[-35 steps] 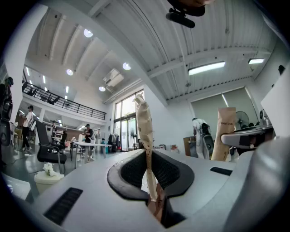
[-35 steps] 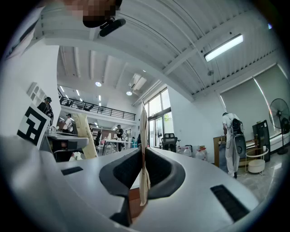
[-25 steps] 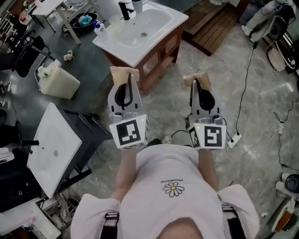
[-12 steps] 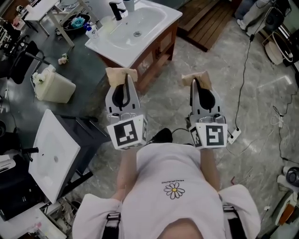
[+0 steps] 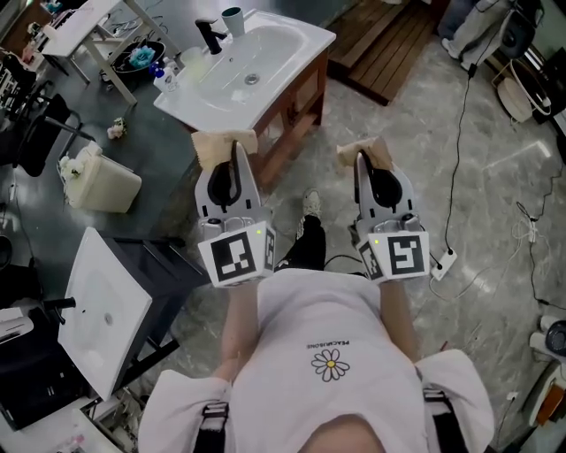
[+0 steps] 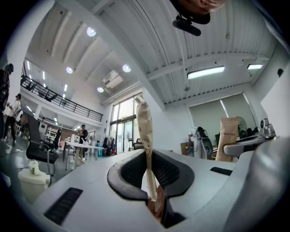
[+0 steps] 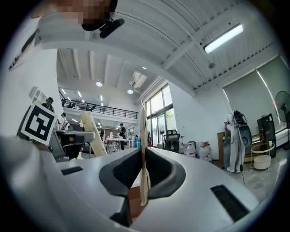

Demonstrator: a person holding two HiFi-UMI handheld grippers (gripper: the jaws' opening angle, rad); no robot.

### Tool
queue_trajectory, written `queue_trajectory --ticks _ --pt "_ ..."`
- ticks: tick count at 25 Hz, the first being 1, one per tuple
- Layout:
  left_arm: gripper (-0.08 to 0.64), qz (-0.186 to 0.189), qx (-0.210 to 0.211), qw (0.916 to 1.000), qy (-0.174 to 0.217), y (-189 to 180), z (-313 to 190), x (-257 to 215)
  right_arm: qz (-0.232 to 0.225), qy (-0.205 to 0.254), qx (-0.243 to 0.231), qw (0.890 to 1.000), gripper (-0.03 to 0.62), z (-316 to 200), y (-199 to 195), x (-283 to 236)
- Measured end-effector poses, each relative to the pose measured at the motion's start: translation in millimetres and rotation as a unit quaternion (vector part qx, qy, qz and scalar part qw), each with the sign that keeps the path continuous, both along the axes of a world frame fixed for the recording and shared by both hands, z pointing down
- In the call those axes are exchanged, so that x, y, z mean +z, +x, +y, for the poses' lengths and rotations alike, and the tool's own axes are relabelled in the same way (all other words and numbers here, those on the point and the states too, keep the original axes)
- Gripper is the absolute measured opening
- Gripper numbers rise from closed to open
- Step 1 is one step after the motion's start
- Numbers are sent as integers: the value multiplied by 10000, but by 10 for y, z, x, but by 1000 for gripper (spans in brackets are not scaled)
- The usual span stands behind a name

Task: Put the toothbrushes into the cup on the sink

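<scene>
Cup [image 5: 232, 19] stands on sink [image 5: 296, 40]; left tongs [image 5: 227, 142], right tongs [image 5: 363, 154] closed.

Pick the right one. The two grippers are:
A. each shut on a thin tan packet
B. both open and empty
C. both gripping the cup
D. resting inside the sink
A: in its own view the left gripper is shut on a tan packet that stands up between its jaws, and the right gripper is shut on another.

Head view steeply down; others upward
</scene>
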State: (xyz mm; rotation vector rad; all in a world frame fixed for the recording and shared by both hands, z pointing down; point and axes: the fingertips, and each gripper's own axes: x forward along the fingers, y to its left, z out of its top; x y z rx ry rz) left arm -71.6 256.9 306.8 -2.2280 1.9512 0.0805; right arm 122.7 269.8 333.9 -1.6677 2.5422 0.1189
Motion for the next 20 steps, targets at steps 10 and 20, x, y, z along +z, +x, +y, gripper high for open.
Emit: queue_trajectory --ticks 10,20 --pt "40 -276 144 9988 369 208 -949 -125 8 376 -197 9991 26 -1002 86 -140" --pt "40 -248 -240 9983 471 65 -2621 -331 116 379 -785 9961 26 -2785 -183 -260"
